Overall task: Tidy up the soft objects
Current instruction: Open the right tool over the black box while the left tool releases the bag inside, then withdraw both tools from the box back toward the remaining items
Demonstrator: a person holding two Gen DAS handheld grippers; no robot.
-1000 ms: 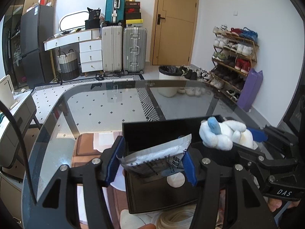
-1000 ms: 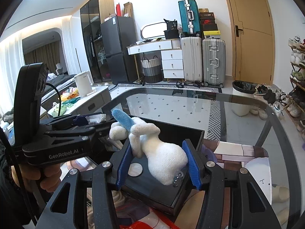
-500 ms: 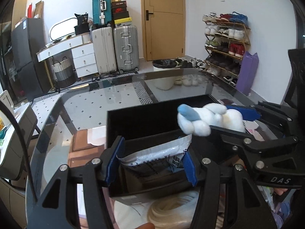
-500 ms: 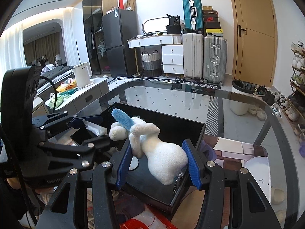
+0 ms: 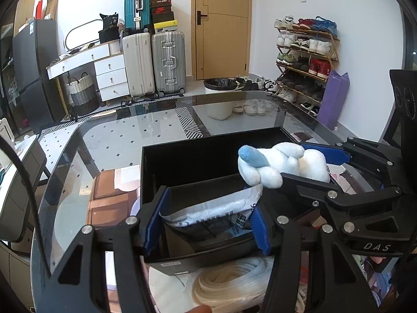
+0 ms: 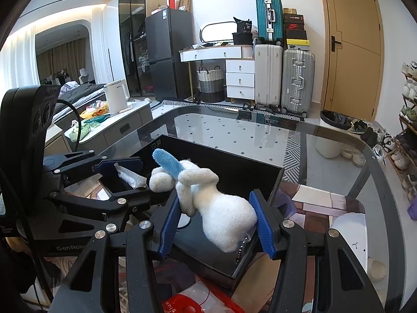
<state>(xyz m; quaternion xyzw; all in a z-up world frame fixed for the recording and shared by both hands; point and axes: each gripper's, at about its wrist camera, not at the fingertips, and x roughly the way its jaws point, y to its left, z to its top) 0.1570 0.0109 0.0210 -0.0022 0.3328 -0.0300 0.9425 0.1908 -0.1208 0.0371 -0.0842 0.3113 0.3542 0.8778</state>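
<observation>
While both loads hang over the black box [image 5: 182, 156], lower before letting go: left gripper [image 5: 206, 224] pinches the tissue pack [image 5: 213, 211], right gripper [image 6: 216, 224] squeezes the plush toy [image 6: 224, 219] (each over its own compartment)

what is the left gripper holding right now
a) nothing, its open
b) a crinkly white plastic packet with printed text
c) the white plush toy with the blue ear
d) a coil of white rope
b: in the left wrist view the left gripper has its blue pads pressed on both sides of the white printed packet above the black box, while the plush toy sits in the right gripper.
</observation>
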